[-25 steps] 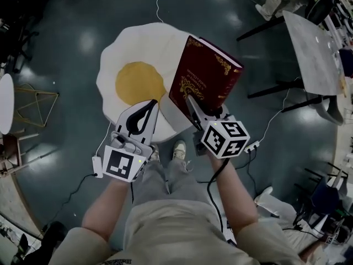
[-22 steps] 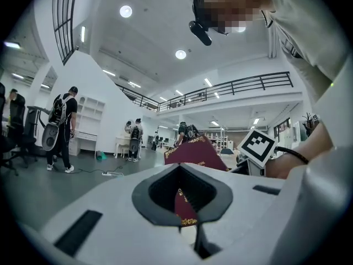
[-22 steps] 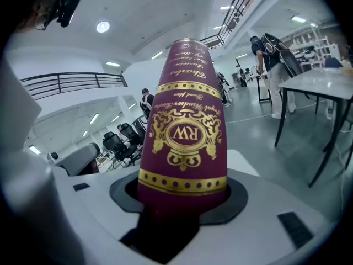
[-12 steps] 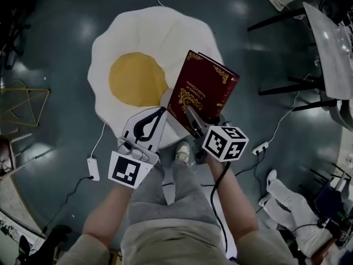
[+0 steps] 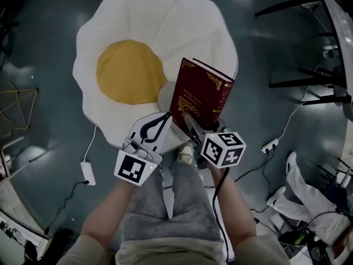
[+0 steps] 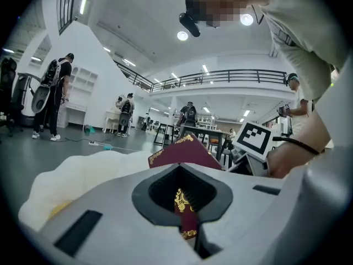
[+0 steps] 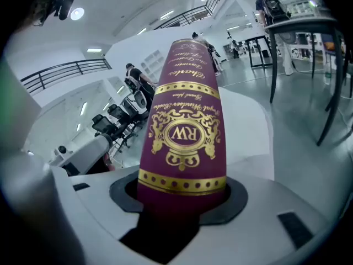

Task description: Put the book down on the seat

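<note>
A maroon book [image 5: 201, 101] with gold ornament stands nearly upright over the near right edge of the seat [image 5: 165, 21], a white fried-egg cushion with a yellow yolk [image 5: 129, 70]. My right gripper [image 5: 190, 121] is shut on the book's lower end; in the right gripper view the book [image 7: 185, 131] rises from between the jaws of the right gripper [image 7: 182, 200]. My left gripper [image 5: 164, 116] is shut and empty just left of the book, its tips close to the cover's lower left edge. In the left gripper view the book [image 6: 185, 153] shows beyond the left gripper [image 6: 185, 206].
Black table legs [image 5: 300, 4] stand at the upper right. Cables and white power strips [image 5: 87, 173] [image 5: 270, 145] lie on the dark floor. A wire frame [image 5: 19, 106] is at the left, another person's legs [image 5: 300, 200] at the lower right. My shoe [image 5: 186, 153] is under the grippers.
The seat has come nearer and fills more of the head view. Both grippers and the book have moved over its near edge. The grip on the book is unchanged.
</note>
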`<state>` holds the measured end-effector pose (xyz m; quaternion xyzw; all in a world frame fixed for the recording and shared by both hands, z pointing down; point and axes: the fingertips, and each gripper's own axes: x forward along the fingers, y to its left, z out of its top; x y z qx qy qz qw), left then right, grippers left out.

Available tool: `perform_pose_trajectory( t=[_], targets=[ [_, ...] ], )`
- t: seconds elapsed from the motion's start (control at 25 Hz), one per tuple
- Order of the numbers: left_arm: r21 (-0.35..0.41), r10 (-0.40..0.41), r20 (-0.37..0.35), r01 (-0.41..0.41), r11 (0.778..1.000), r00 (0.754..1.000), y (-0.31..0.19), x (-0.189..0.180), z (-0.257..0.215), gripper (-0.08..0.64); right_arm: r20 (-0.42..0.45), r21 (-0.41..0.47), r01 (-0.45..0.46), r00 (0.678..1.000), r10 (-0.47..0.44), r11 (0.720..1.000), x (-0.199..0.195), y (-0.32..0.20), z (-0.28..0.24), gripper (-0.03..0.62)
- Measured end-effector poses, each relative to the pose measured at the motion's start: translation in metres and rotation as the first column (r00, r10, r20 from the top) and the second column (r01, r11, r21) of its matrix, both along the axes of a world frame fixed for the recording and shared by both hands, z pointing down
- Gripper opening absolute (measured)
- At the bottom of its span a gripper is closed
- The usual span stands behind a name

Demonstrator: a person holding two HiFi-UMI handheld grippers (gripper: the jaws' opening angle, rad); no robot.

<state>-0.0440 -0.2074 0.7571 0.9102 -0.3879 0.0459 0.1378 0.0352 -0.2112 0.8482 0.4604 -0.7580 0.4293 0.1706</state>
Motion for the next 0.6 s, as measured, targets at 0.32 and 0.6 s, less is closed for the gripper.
perform_pose_trajectory(
  t=[0.32,0.6],
  targets=[
    [-0.071,0.052,0.039,-0.049,0.996,0.998,0.008,0.023,0.105,0.005,0.054,-0.09,-0.011,0.998,0.016,0.996,0.006,0.019,0.08,0.235],
    [-0.09,0.097,0.054,-0.091,0.992,0.994,0.013,0.033,0.142,0.005,0.069,-0.187,-0.159,0.982,0.175,0.969,0.026,0.038,0.116,0.245]
  ],
)
